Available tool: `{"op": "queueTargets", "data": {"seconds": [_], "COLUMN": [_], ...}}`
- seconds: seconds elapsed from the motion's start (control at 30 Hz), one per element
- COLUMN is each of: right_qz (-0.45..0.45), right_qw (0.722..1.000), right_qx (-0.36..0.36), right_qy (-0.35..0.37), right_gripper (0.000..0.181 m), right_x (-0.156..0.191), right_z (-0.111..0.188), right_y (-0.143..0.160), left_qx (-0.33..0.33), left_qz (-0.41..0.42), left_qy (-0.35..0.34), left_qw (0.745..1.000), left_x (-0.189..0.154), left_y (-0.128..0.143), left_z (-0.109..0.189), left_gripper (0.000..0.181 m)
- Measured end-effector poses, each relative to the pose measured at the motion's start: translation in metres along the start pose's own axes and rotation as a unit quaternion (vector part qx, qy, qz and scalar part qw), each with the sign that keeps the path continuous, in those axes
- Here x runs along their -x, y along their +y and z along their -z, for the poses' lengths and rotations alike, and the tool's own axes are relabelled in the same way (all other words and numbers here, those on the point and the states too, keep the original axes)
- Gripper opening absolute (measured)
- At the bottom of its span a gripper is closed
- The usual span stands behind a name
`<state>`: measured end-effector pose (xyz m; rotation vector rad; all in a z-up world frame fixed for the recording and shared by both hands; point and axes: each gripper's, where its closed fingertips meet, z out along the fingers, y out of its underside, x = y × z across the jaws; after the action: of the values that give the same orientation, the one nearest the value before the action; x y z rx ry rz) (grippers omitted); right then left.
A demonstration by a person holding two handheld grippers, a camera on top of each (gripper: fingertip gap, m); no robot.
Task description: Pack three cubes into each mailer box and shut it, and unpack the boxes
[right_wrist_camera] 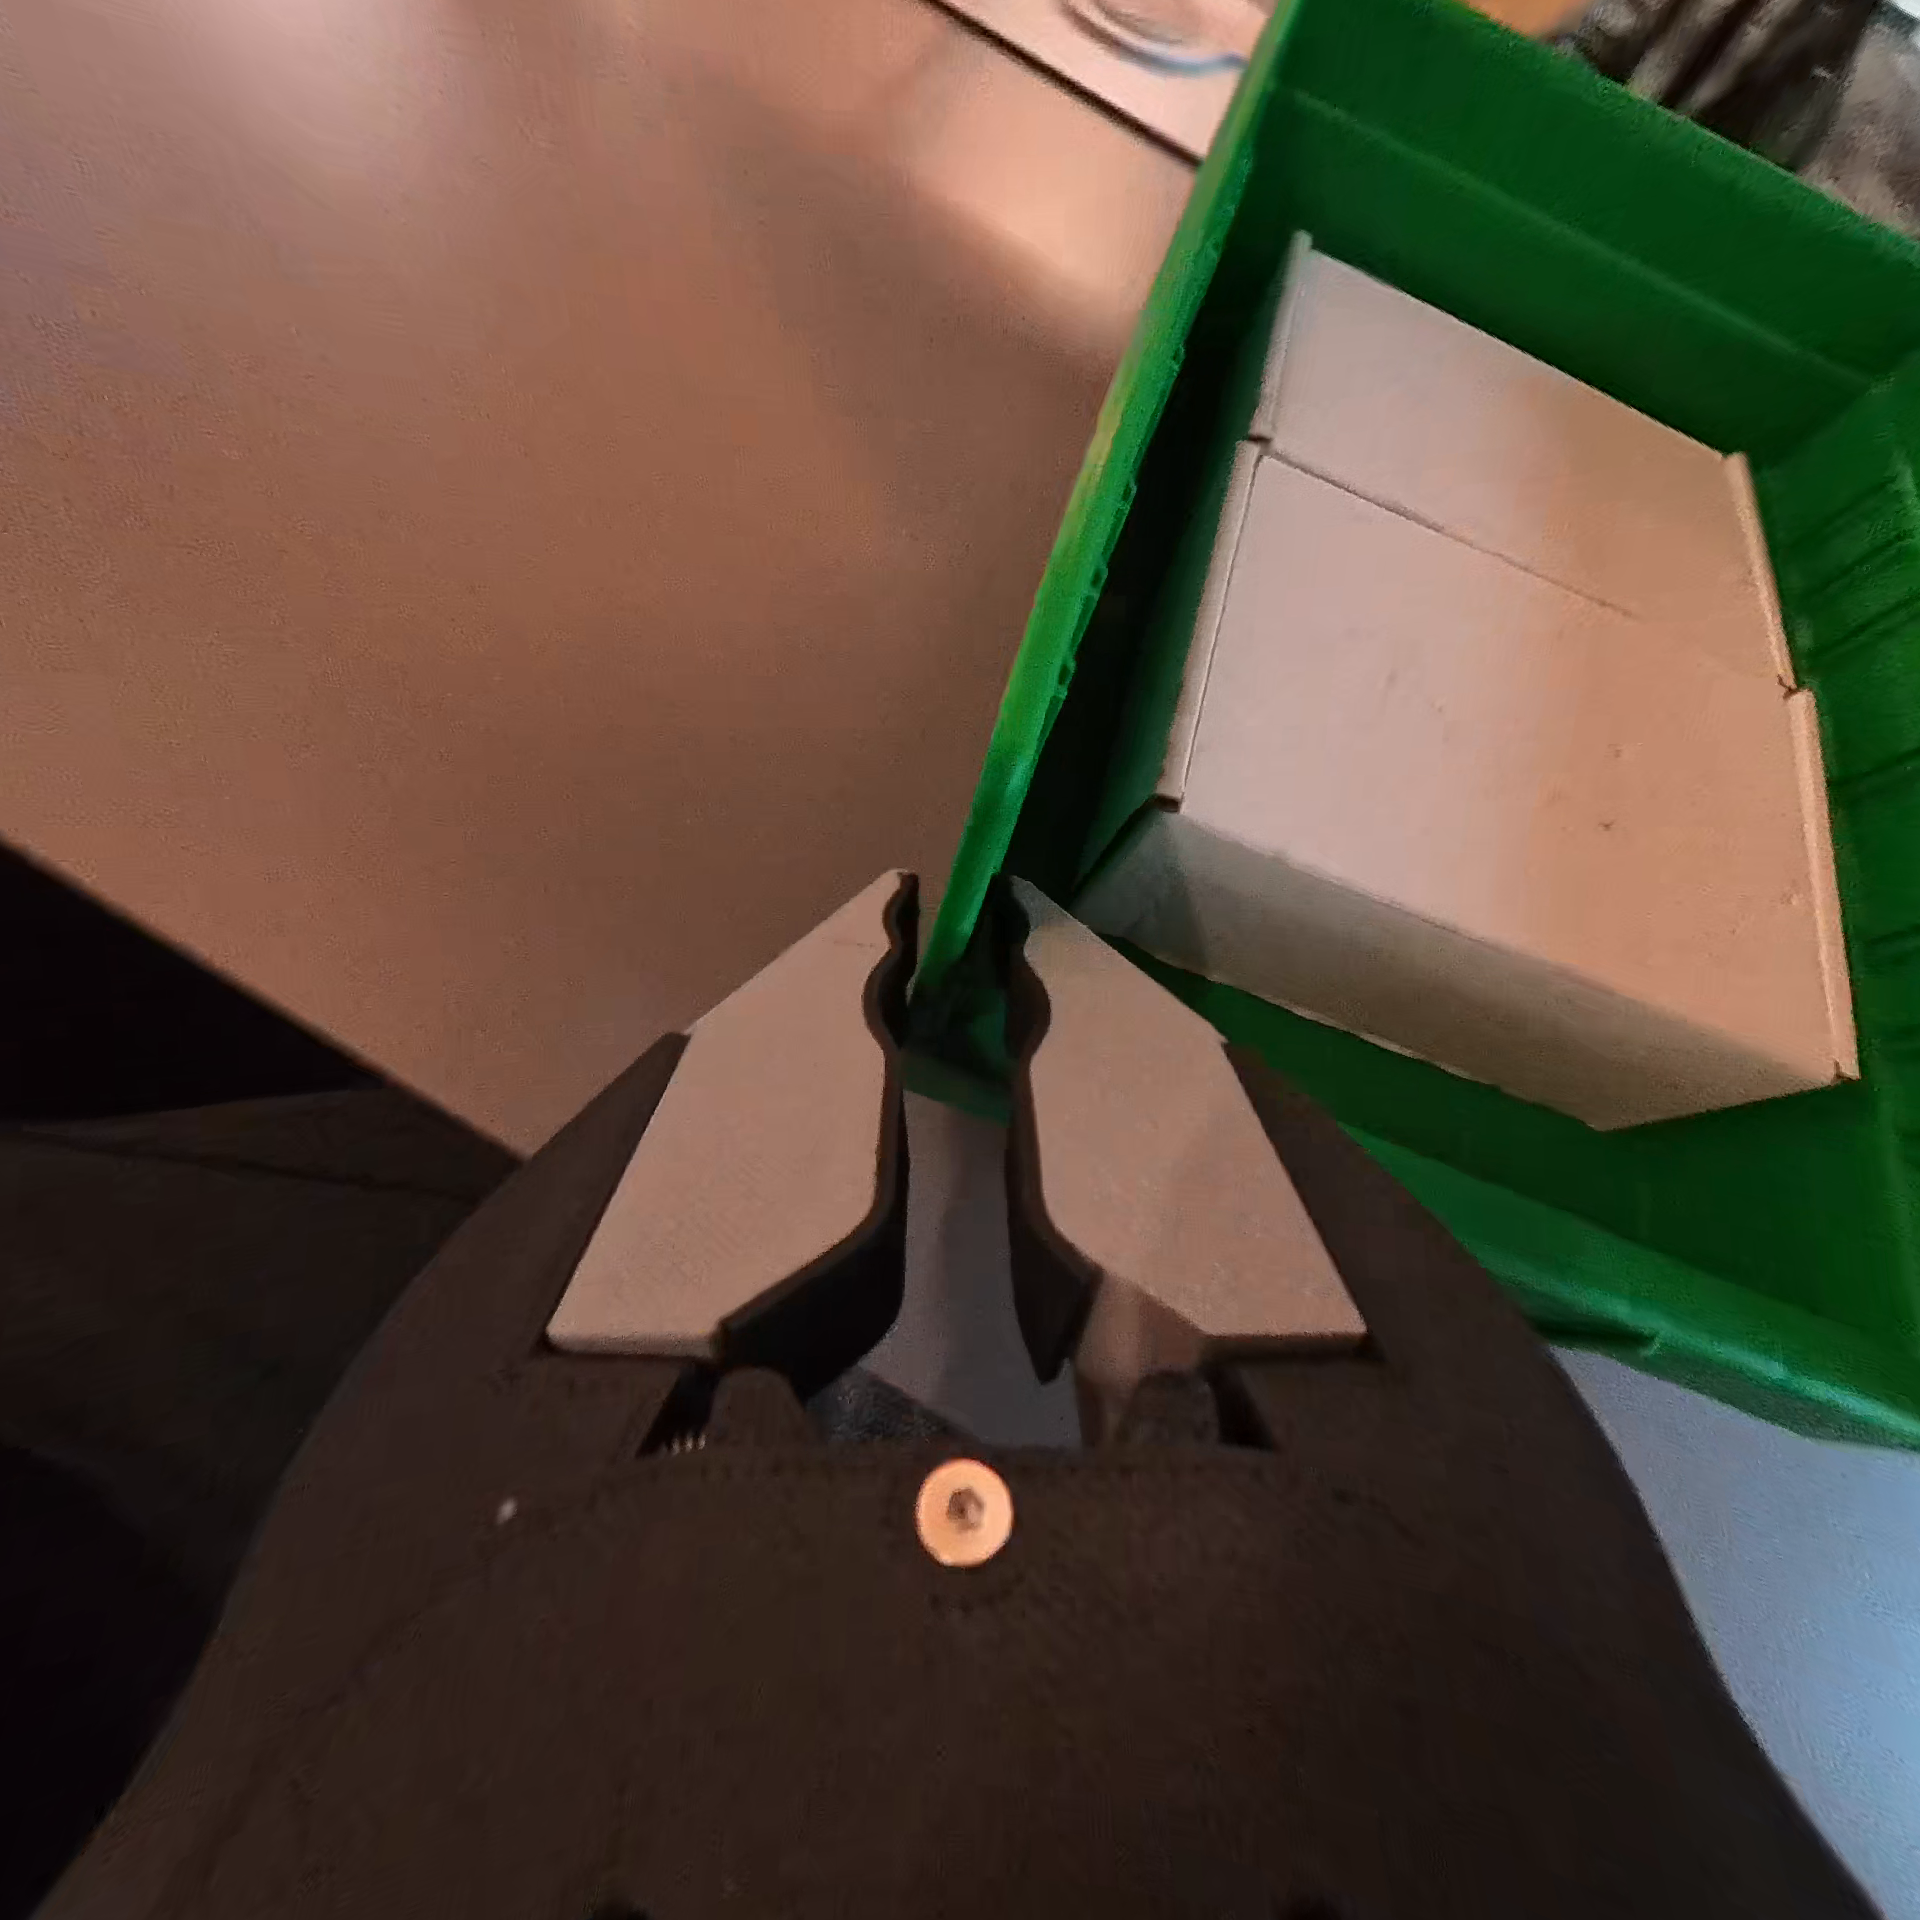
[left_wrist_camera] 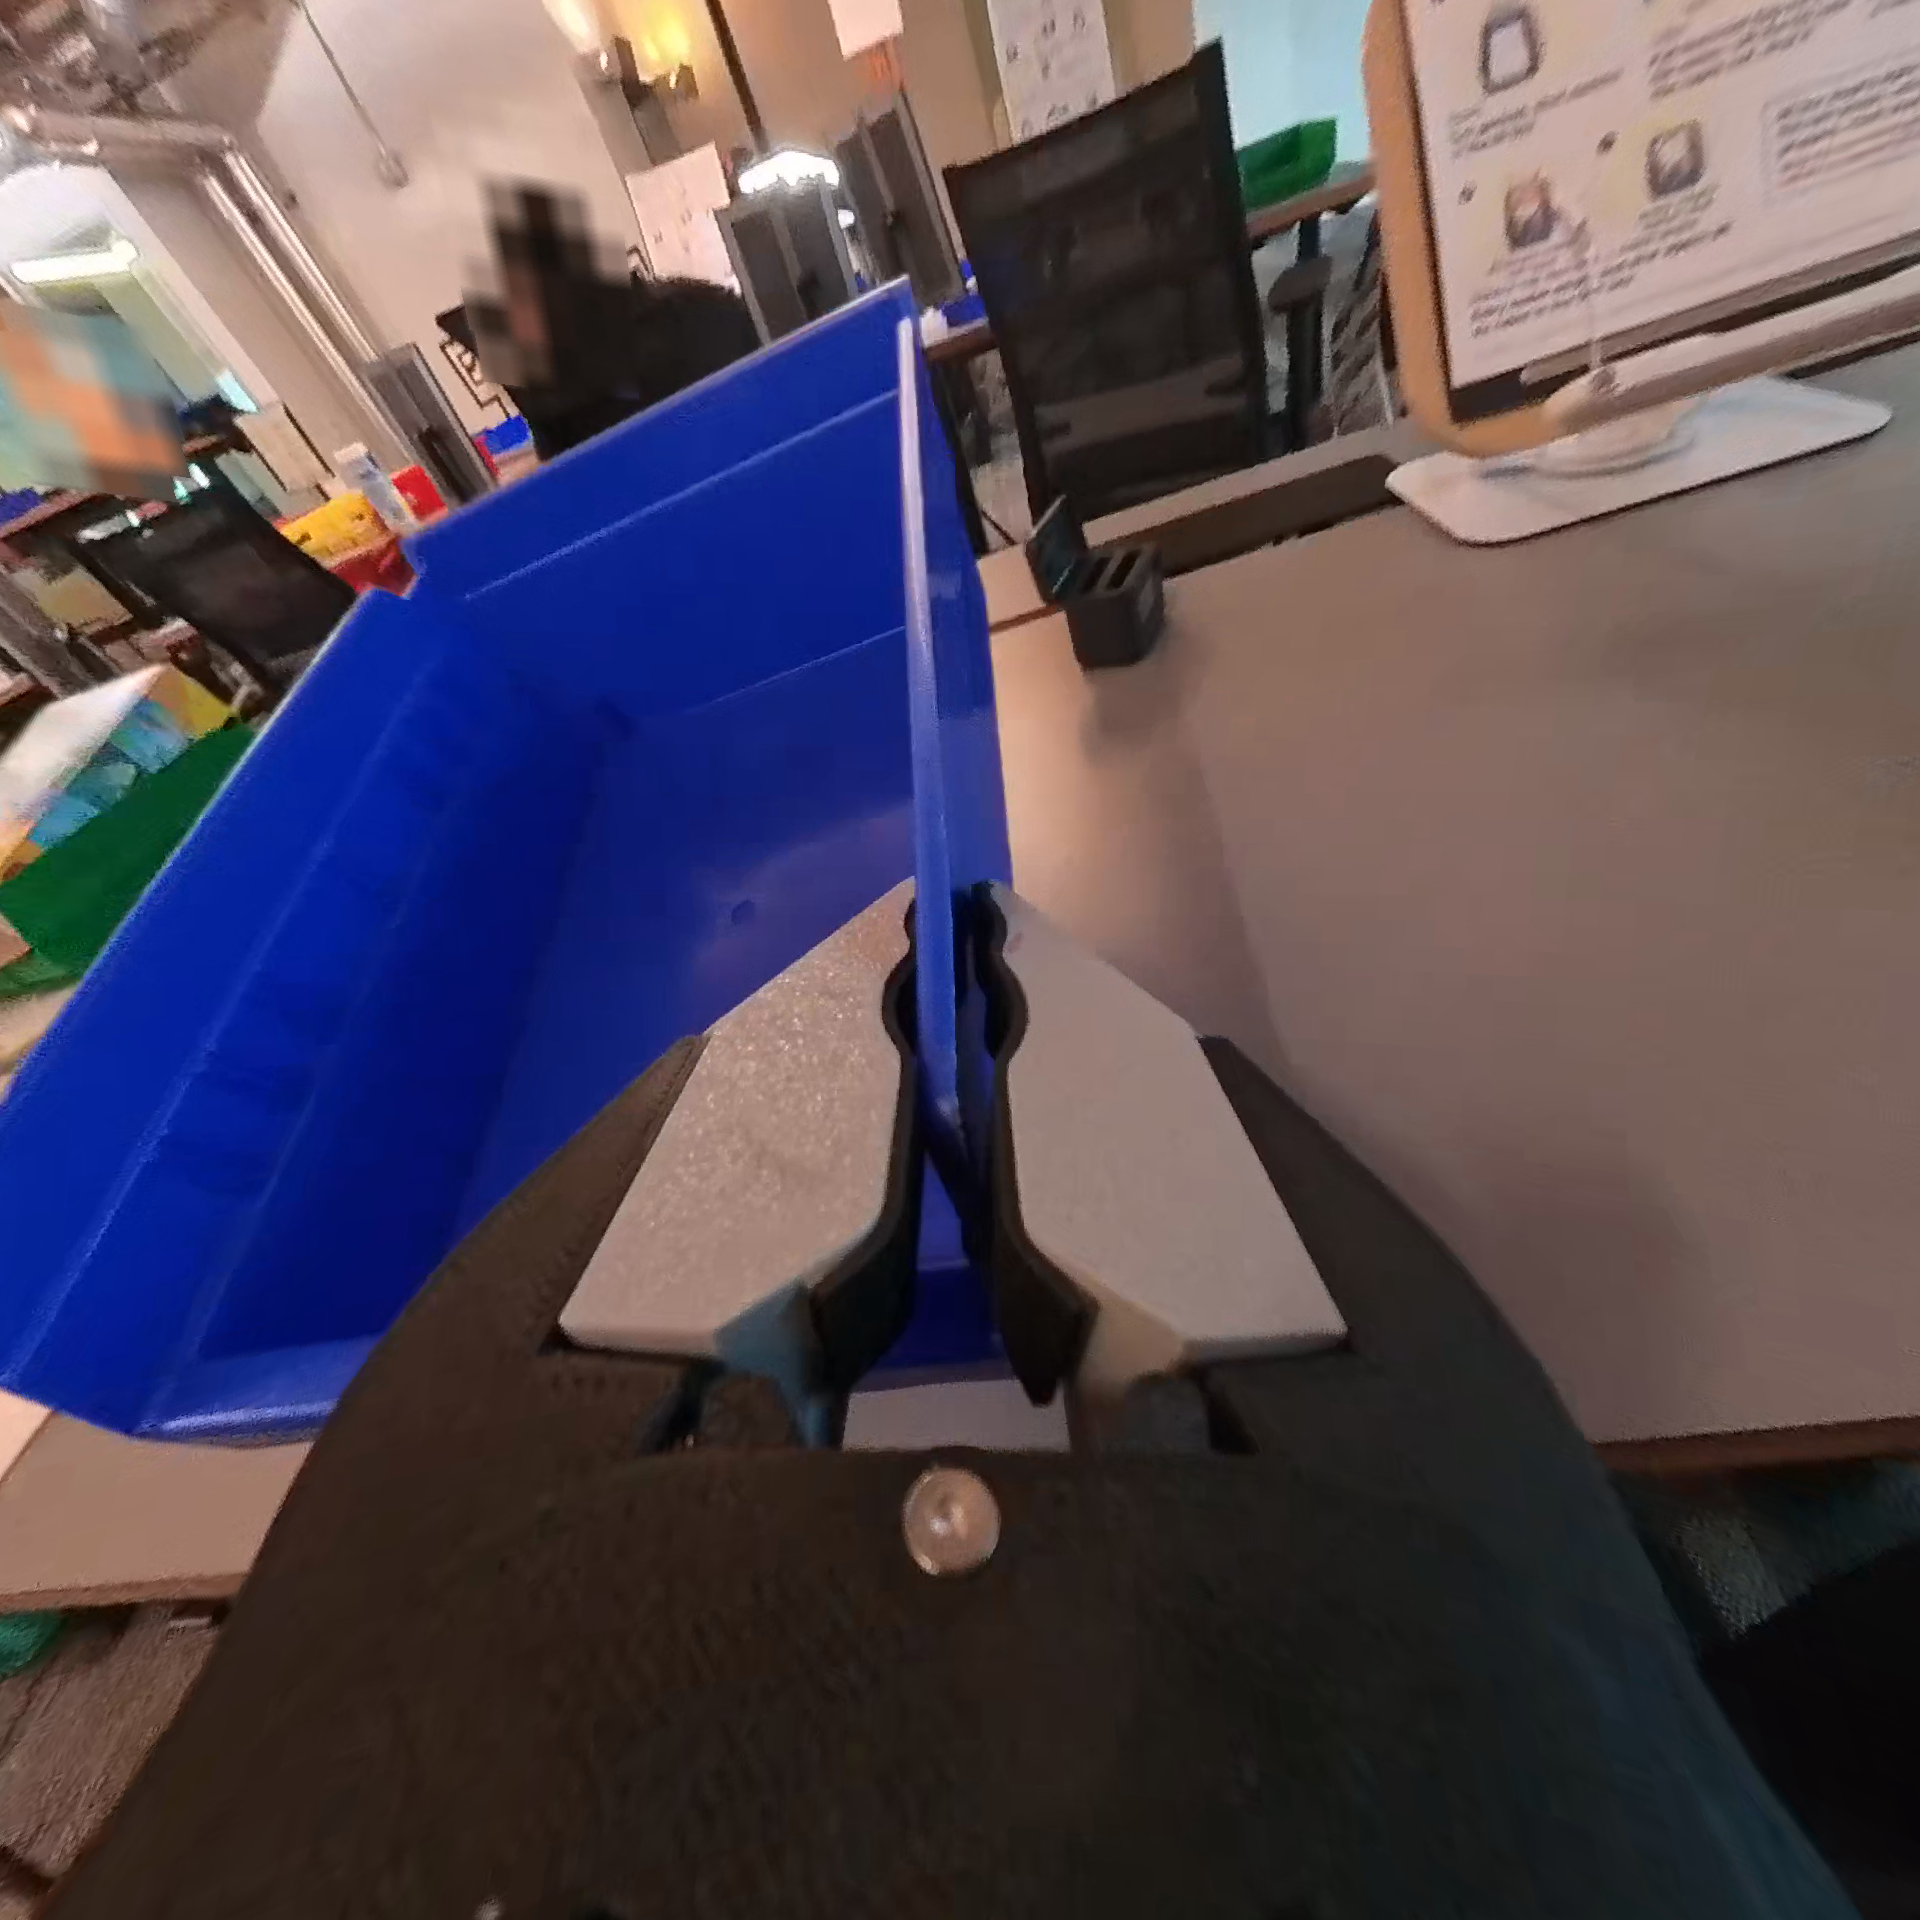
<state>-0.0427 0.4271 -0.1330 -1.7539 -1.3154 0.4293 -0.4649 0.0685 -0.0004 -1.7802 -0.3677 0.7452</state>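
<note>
In the left wrist view my left gripper (left_wrist_camera: 954, 914) is shut on the right side wall of a blue plastic bin (left_wrist_camera: 582, 831). What shows of the bin's inside is bare. In the right wrist view my right gripper (right_wrist_camera: 961, 904) is shut on the left wall of a green plastic bin (right_wrist_camera: 1081, 582), near its front corner. Two closed white mailer boxes lie side by side in the green bin, a near one (right_wrist_camera: 1496, 790) and a far one (right_wrist_camera: 1496, 457). No cubes show in either view.
The grey table (left_wrist_camera: 1507, 935) runs to the right of the blue bin. A small dark case (left_wrist_camera: 1112, 603) stands beyond the bin, a monitor on a white stand (left_wrist_camera: 1662, 208) at the far right. A corner of a green bin (left_wrist_camera: 94, 883) and office chairs lie behind. Left tips to right tips: about 55 cm.
</note>
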Motion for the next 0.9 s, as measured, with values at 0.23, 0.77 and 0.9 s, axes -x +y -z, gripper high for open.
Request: {"op": "queueTargets", "data": {"seconds": [0.23, 0.77, 0.9], "right_qz": [0.073, 0.076, 0.085], "right_qw": [0.993, 0.939, 0.936], "right_qx": [-0.031, -0.224, -0.232], "right_qy": [-0.083, -0.251, -0.250], "right_gripper": [0.014, 0.040, 0.043], "right_x": [0.141, 0.388, 0.327], "right_z": [-0.029, -0.023, -0.002], "right_y": [-0.060, -0.231, -0.211], "left_qx": [-0.029, -0.064, -0.087], "left_qz": [0.009, 0.032, 0.003], "left_qy": [0.017, -0.004, 0.014], "left_qw": [0.999, 0.997, 0.996], "left_x": [-0.005, 0.017, -0.007], "left_y": [-0.015, -0.021, -0.045], "left_z": [0.010, 0.033, 0.048], "left_gripper": [0.003, 0.003, 0.003]}}
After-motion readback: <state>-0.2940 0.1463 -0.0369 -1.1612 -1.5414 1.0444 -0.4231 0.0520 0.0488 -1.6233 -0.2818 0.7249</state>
